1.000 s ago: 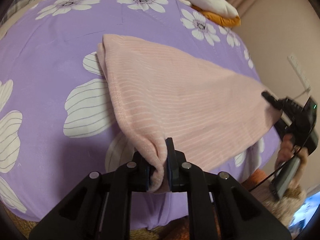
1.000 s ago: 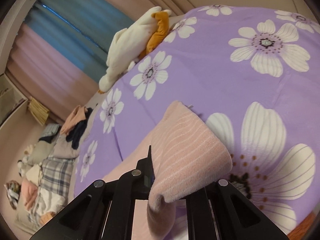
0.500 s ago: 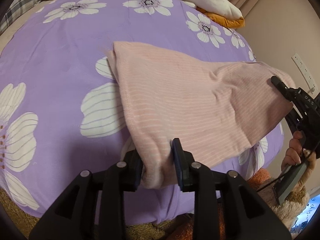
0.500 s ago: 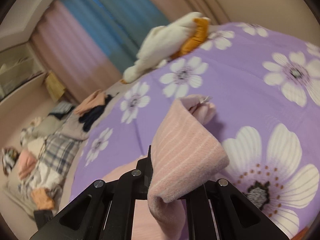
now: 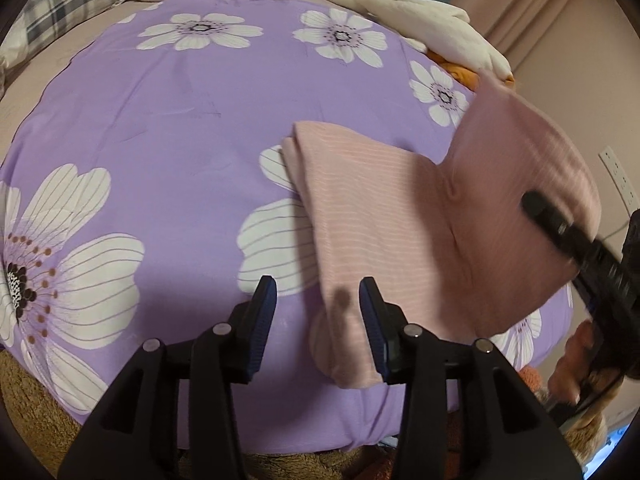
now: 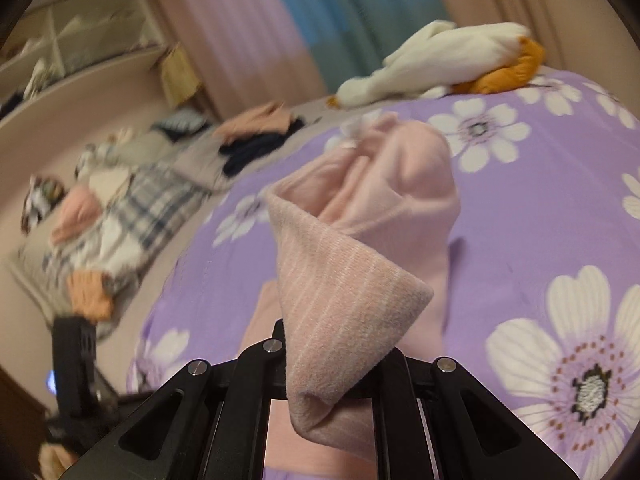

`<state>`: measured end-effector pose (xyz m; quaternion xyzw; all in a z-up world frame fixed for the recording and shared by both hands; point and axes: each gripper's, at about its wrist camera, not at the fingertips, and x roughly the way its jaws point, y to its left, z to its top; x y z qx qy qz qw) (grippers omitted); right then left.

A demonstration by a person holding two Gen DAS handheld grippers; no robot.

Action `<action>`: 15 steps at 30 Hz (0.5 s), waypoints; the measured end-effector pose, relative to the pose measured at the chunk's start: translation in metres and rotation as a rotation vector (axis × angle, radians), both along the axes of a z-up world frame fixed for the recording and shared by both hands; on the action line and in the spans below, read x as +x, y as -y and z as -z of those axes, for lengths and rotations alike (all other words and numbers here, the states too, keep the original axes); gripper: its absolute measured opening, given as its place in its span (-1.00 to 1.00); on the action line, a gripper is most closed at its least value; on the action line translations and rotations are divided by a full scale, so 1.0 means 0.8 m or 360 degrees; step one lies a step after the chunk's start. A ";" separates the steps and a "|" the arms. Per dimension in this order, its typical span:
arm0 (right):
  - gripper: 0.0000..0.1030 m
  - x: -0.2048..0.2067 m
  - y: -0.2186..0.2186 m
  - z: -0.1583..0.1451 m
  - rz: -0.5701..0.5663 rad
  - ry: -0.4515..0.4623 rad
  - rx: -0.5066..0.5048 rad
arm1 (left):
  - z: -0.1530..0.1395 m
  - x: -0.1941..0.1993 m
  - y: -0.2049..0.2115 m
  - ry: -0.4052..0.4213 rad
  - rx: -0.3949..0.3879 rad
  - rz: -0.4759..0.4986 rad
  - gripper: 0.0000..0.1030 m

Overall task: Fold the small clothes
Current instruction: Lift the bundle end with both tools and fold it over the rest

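Fingers first: the left gripper [image 5: 317,304] has its jaws spread, and they have just been opening. The near corner of the pink garment [image 5: 400,216] lies between the blue pads [image 5: 267,300], but they no longer press on it. Let go, then. Over on the other side, the right gripper [image 6: 332,376] is pinched tight on the garment's far edge, a fold of striped knit bunched up over its jaws.

And where's the garment? Spread across the purple flowered bedspread [image 5: 160,128], towards its near right corner, with the near tip draped over the bedspread's front edge. The right-hand flap is up in the air, lifted off the bedspread and curling over the flat part. That looks like a fold in mid-swing, the flap on its way across.

Now the danger. That released corner hangs loose over the bedspread's edge with nothing pinning it. If the right side pulls too hard, the whole garment could slide along the bedspread and the fold line would go crooked. The flap is also bunched at the pinch, so it may land creased, not flat. And those open left jaws sit right around the corner: any move forward could snag it and drag it off the edge.
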<state>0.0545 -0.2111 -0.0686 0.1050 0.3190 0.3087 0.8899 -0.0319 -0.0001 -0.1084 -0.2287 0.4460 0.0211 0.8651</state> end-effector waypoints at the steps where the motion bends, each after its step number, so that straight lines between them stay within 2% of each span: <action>1: -0.80 -0.002 -0.007 0.002 -0.0030 -0.0005 -0.0030 | 0.000 0.000 -0.002 -0.0001 0.0001 -0.0006 -0.18; 4: -0.80 -0.005 -0.033 0.019 -0.0146 -0.0066 -0.0139 | 0.003 0.000 -0.006 -0.0011 -0.0008 -0.0023 -0.17; 9: -0.80 0.004 -0.065 0.065 -0.0226 -0.0293 -0.0337 | 0.007 0.002 -0.008 -0.0033 -0.0019 -0.0032 -0.15; 13: -0.76 0.005 -0.065 0.067 -0.0231 -0.0336 -0.0351 | 0.008 0.005 -0.008 -0.0032 -0.0048 -0.0013 -0.07; 14: -0.68 0.006 -0.061 0.064 -0.0235 -0.0347 -0.0331 | 0.007 0.006 -0.007 -0.0028 -0.0053 -0.0004 -0.07; 15: -0.49 0.006 -0.056 0.061 -0.0248 -0.0371 -0.0302 | 0.004 0.008 -0.006 -0.0019 -0.0063 0.0009 -0.07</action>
